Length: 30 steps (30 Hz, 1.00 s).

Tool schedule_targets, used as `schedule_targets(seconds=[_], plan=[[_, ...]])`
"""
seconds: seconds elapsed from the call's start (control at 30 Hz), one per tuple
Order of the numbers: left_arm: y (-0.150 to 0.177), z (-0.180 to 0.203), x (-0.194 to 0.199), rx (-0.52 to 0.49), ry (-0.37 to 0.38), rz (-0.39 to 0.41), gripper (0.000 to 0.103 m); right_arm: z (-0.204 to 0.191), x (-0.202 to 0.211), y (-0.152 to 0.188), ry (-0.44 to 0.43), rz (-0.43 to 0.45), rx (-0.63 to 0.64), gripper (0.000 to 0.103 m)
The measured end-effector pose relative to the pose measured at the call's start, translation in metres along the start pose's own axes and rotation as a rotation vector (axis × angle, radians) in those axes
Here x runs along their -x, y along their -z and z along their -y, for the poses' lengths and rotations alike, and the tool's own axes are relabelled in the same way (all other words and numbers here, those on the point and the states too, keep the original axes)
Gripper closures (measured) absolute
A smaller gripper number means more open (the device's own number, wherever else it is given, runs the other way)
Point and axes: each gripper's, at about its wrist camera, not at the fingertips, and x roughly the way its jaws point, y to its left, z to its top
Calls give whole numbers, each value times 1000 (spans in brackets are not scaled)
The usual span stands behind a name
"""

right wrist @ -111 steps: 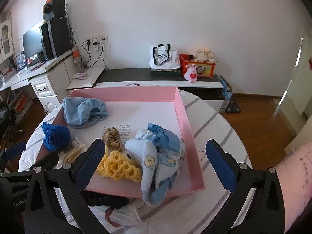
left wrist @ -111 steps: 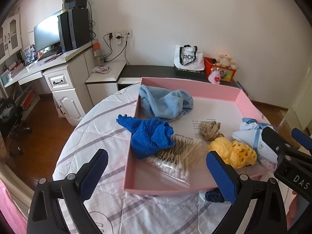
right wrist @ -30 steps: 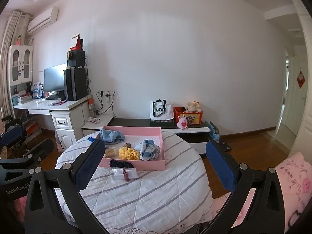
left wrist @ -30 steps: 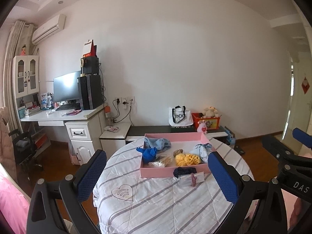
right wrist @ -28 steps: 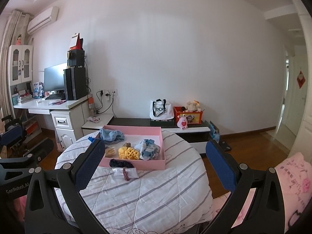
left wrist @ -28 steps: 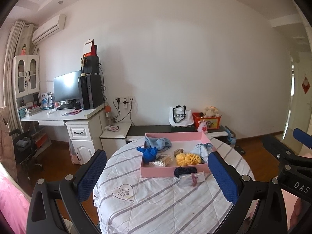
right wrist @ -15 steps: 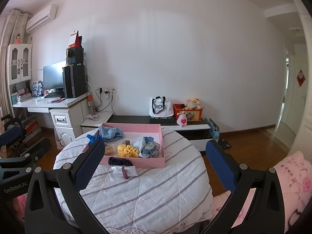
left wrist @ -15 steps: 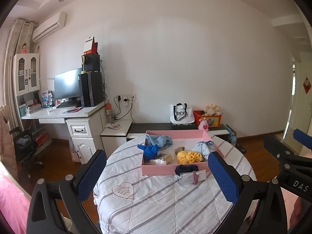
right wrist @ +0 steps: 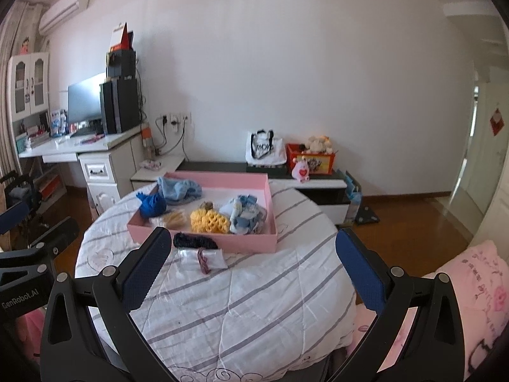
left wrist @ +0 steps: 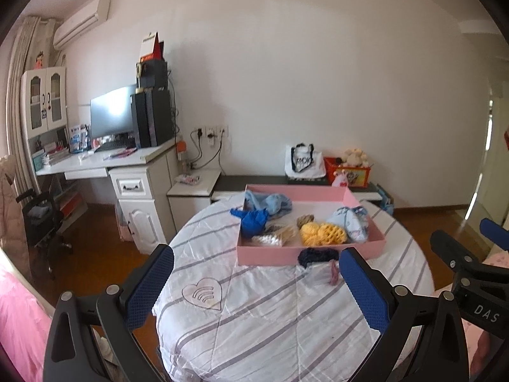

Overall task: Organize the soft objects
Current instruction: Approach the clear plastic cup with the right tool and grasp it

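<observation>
A pink tray (left wrist: 270, 254) (right wrist: 241, 242) stands on the far part of a round table with a striped white cover (left wrist: 270, 318) (right wrist: 254, 302). In it lie a light blue cloth (left wrist: 270, 202), a dark blue knit (left wrist: 253, 219), a yellow knit (left wrist: 321, 234) (right wrist: 210, 219), a bag of cotton swabs (left wrist: 276, 237) and pale blue baby clothes (right wrist: 245, 213). A dark scrunchie (right wrist: 194, 241) and a clear bag with a pink band (right wrist: 206, 259) lie in front of the tray. My left gripper (left wrist: 254, 289) and right gripper (right wrist: 251, 270) are open, empty, well back from the table.
A white desk (left wrist: 105, 162) with monitor and tower stands at the left. A low dark cabinet (right wrist: 286, 168) with a white bag and a red toy box runs behind the table. A black chair (left wrist: 41, 219) is at far left. Pink bedding (right wrist: 461, 293) is at right.
Both grippers have pulled far back from the tray since 3.7 s ago; in the last second they have come slightly closer to the table. Both stay open and empty.
</observation>
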Motion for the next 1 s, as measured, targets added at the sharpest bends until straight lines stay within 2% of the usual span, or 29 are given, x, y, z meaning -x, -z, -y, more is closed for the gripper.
schedule_targets(seconds=[0.43, 0.73, 1.0], plan=[[6, -19, -86, 15, -61, -169, 0, -27, -77, 21, -29, -191, 22, 0], [18, -37, -154, 32, -73, -297, 0, -50, -138, 38, -52, -336, 34, 0], [33, -56, -211, 38, -74, -378, 0, -66, -193, 51, -55, -459, 9, 0]])
